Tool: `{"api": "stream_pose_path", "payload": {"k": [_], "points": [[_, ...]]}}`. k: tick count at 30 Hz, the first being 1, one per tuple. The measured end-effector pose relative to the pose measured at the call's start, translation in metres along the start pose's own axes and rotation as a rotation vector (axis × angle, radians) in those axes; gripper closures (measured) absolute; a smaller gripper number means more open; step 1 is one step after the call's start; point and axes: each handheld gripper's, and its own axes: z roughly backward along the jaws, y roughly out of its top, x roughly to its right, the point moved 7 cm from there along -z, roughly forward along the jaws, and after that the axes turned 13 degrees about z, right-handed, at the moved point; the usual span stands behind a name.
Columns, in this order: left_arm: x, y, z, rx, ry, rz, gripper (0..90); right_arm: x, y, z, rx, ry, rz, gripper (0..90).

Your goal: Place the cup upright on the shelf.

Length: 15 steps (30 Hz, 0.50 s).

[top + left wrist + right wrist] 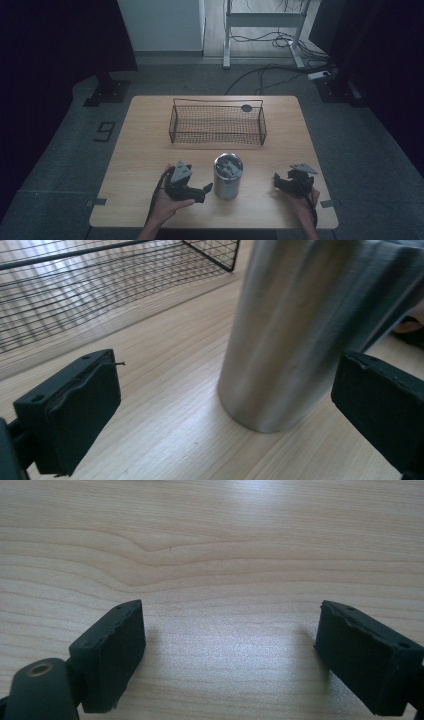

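Brushed-steel cylinder [228, 176] stands upright on the wooden tabletop [150, 155], near the front edge and roughly midway between the two grippers. In the high view its top face shows a grey, uneven pattern whose nature cannot be determined. In the left gripper view the cylinder's wall [305, 330] rises from the tabletop ahead of the fingers, closer to the right finger [382, 405] than to the left one [75, 410].

Left gripper [200, 191] sits just beside the cylinder on its left, held in the person's left hand [167, 205], with a grey three-cornered plate [181, 171] on top. Its fingers are spread wide and released. They point toward the cylinder's base without touching it.

Right gripper [278, 182] is to the right of the cylinder, apart from it, held in the person's right hand [302, 205]. In the right gripper view its fingers [112, 652] are spread wide and released over bare wood, grasping nothing.

Black wire basket [218, 139] stands on the far half of the tabletop, behind the cylinder and apart from it. A small dark round object [246, 107] sits at its rear rim toward the right; what it is cannot be determined. In the left gripper view the basket's mesh [100, 285] lies beyond the left finger.

Grey floor [65, 150] surrounds the tabletop, with cables [270, 75] lying beyond its far edge.
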Motion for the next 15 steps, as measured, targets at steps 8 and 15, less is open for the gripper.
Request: {"api": "stream_pose_path", "payload": {"k": [8,15], "points": [[0.015,0.000,-0.011,-0.018,-0.026,-0.026,0.0,0.000,0.000,0.000,0.000,-0.001,-0.001,12.6],[0.022,-0.001,-0.018,-0.030,-0.041,-0.039,0.0,0.000,0.000,0.000,0.000,-0.001,-0.001,12.6]]}}
